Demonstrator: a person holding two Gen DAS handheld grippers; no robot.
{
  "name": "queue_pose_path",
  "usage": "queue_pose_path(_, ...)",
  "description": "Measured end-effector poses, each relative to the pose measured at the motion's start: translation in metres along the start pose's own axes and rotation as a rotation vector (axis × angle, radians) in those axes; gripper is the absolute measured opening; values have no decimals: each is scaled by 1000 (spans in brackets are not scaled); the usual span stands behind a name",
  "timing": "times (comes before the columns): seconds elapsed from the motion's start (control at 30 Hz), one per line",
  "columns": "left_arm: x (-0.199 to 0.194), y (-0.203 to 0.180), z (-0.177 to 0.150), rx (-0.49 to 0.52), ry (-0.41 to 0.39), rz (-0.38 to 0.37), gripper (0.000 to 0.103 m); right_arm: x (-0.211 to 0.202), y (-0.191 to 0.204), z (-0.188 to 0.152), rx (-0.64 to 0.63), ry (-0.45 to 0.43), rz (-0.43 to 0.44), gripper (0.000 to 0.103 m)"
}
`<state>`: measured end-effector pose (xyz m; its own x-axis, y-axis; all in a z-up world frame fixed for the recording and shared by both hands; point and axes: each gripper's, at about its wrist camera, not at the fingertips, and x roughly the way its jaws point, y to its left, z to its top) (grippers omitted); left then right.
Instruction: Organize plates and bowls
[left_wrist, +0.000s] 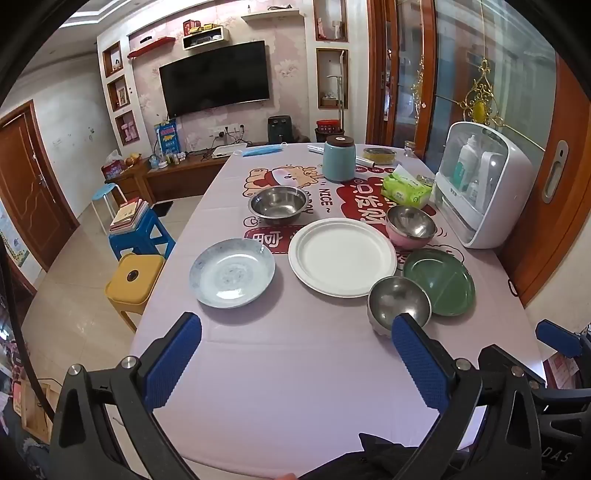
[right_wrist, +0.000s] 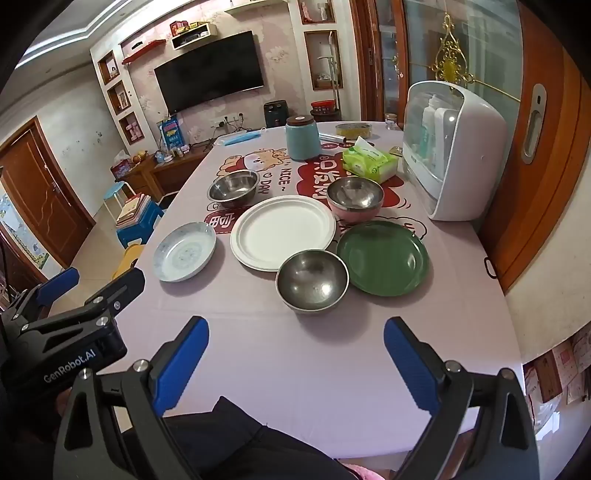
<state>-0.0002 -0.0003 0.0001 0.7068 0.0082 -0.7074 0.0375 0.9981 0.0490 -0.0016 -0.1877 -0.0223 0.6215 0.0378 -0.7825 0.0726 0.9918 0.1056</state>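
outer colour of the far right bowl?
Pink, steel inside; the bowl shows best in the right wrist view.

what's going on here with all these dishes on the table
A person holds two tongs, left and right, both open and empty above the near table edge. Nothing is sorted yet: three plates, blue, white and green, and three steel bowls lie spread out separately.

Three plates (right_wrist: 283, 232) and three steel bowls (right_wrist: 312, 279) lie apart, unstacked
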Motion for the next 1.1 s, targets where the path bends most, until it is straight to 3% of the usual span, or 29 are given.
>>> queue_pose_path(1.1,-2,1,-1,-2,3,-18,102,1,2,1,0,5,-3,96)
